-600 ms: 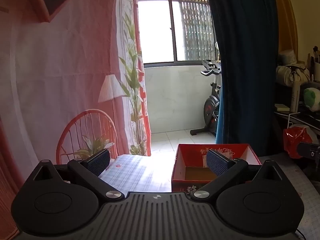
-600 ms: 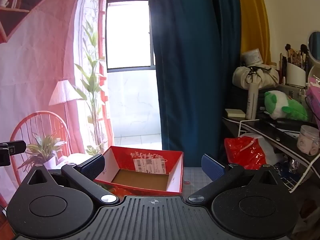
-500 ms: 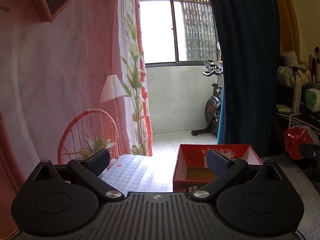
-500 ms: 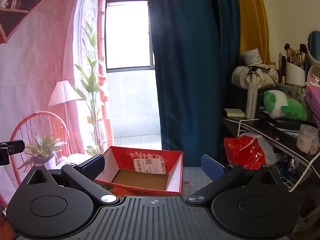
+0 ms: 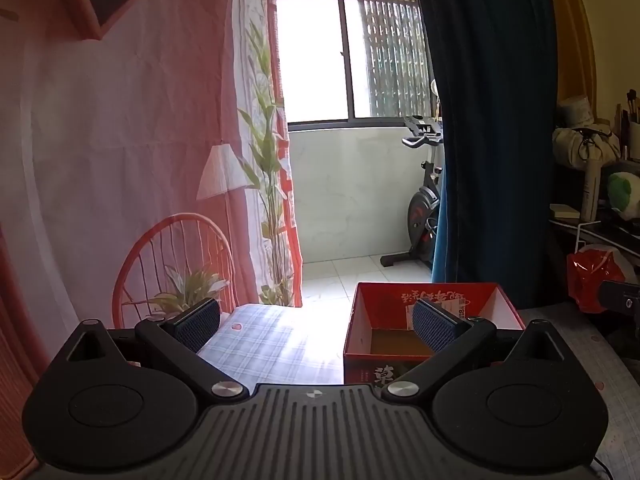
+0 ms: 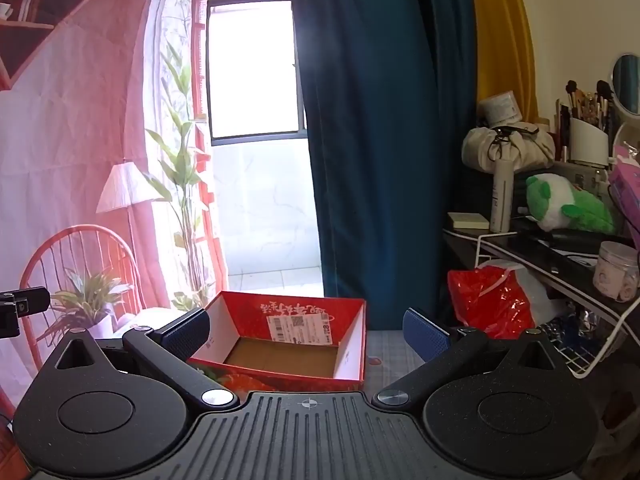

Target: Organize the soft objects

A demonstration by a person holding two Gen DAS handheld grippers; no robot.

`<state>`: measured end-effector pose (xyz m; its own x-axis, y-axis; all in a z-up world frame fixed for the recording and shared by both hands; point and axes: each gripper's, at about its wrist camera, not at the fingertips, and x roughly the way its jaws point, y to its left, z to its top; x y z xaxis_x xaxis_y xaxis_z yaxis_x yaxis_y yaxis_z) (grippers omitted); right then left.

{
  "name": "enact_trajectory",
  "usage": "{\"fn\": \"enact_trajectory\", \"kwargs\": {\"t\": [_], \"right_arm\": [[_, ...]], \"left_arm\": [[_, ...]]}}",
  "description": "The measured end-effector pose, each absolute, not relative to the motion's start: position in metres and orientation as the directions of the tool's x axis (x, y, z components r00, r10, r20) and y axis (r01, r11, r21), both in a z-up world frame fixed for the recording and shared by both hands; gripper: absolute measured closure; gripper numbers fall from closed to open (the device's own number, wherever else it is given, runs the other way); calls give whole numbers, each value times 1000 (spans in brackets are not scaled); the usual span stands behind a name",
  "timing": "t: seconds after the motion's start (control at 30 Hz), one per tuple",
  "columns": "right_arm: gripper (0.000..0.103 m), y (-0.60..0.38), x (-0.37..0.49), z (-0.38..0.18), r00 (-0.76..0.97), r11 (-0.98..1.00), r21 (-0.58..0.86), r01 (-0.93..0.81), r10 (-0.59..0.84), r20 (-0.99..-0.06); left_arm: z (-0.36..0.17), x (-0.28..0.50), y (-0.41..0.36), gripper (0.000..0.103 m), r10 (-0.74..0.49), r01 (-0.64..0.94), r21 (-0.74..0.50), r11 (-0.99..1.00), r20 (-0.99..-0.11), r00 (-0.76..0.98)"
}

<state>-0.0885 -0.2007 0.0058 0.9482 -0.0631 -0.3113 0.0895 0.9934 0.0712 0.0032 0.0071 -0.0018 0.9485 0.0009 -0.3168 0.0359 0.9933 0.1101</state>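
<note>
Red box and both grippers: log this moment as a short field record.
container: red cardboard box, open top
contents: nothing visible inside, brown floor bare
surface: checked tablecloth
left gripper: open, holding nothing
right gripper: open, holding nothing
soft object in view: green and white plush toy on side shelf

1. Left gripper (image 5: 316, 326): matte black body w/ ribbed grey centre plate, lower middle of frame.
2. Two round black discs at lower left & right; triangular cut-outs above each.
3. Silver screws at the arm pivots; small white mark on plate top.
4. Pads (image 5: 198, 322) dark blue, dimpled texture.
5. Right gripper (image 6: 306, 334): same build, crosshair mark on plate; pads (image 6: 426, 338) brighter blue.
</note>
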Motion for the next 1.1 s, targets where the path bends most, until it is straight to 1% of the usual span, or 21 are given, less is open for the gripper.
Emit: {"fn": "enact_trajectory", "kwargs": {"t": [1.1], "right_arm": [[0,-200,-88,5,948,992,85,95,-64,-311]], "left_arm": [[-3,0,2,0,-6,43,111,993,-315,949]]}}
